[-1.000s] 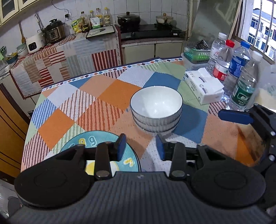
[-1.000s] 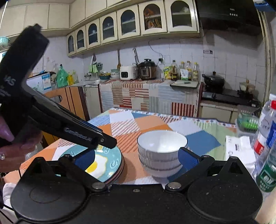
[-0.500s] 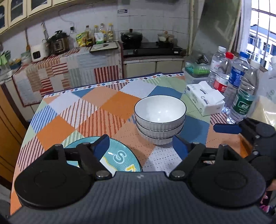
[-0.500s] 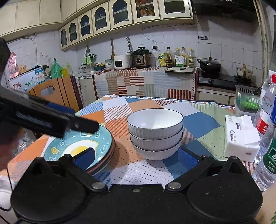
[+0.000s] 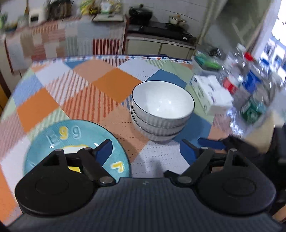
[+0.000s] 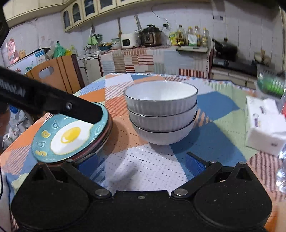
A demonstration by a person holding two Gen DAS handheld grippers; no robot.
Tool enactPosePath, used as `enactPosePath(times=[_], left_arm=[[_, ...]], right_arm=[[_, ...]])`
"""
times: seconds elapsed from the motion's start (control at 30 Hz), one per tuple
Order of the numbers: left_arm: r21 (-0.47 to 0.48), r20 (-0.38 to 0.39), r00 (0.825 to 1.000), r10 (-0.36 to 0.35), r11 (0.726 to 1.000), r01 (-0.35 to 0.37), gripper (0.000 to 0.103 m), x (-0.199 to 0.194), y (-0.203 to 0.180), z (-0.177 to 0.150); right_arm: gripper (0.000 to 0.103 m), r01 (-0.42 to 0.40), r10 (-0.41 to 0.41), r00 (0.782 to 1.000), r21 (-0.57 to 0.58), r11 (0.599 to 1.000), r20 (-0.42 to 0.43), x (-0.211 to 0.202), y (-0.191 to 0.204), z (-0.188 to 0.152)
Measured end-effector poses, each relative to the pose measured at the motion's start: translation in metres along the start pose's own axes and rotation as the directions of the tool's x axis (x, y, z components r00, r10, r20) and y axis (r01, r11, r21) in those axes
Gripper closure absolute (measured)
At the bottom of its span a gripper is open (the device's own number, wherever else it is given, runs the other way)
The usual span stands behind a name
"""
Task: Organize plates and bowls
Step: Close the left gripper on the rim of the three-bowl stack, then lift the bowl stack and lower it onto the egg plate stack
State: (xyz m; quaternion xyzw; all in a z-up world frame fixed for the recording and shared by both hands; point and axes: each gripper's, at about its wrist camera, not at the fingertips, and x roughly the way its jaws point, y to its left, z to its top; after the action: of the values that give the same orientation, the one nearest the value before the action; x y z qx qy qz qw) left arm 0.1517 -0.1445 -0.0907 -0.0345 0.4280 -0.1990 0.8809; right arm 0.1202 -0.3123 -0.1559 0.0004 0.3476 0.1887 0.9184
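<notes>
Both my grippers, left (image 5: 146, 149) and right (image 6: 142, 165), gape empty; a careless swing could topple the three-bowl stack (image 6: 161, 114).

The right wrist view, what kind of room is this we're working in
Most likely a home kitchen with a dining table. On the far counter stand a rice cooker, a pressure cooker and oil bottles, with a black pot on the stove and wall cabinets above.
</notes>
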Motion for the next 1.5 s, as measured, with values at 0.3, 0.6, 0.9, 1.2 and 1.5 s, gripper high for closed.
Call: enactPosePath(times=[0.3, 0.6, 0.9, 1.2, 1.5], left_arm=[[-0.246, -0.015, 0.996, -0.09, 0.966, 0.084, 0.022, 0.036, 0.034, 0.03], [-0.215, -0.102, 0.993, -0.064, 0.976, 0.04, 0.024, 0.086, 0.03, 0.047], [-0.223, -0.103, 0.99, -0.102, 0.972, 0.077, 0.049, 0.105, 0.03, 0.041], [-0.199, -0.123, 0.989, -0.081, 0.979, 0.056, 0.062, 0.107, 0.031, 0.038], [-0.175, -0.12, 0.988, -0.099, 0.982, 0.077, 0.062, 0.096, 0.028, 0.029]], right_arm=[[0.007, 0.069, -0.063, 0.996, 0.088, 0.994, -0.067, 0.04, -0.006, 0.007], [0.008, 0.077, -0.072, 0.996, 0.147, 0.986, -0.044, 0.061, -0.005, 0.017], [0.008, 0.086, -0.082, 0.996, 0.146, 0.986, -0.033, 0.074, -0.01, 0.022], [0.008, 0.098, -0.101, 0.995, 0.092, 0.991, 0.024, 0.078, -0.01, 0.018], [0.009, 0.107, -0.109, 0.993, 0.059, 0.993, 0.041, 0.068, -0.005, 0.011]])
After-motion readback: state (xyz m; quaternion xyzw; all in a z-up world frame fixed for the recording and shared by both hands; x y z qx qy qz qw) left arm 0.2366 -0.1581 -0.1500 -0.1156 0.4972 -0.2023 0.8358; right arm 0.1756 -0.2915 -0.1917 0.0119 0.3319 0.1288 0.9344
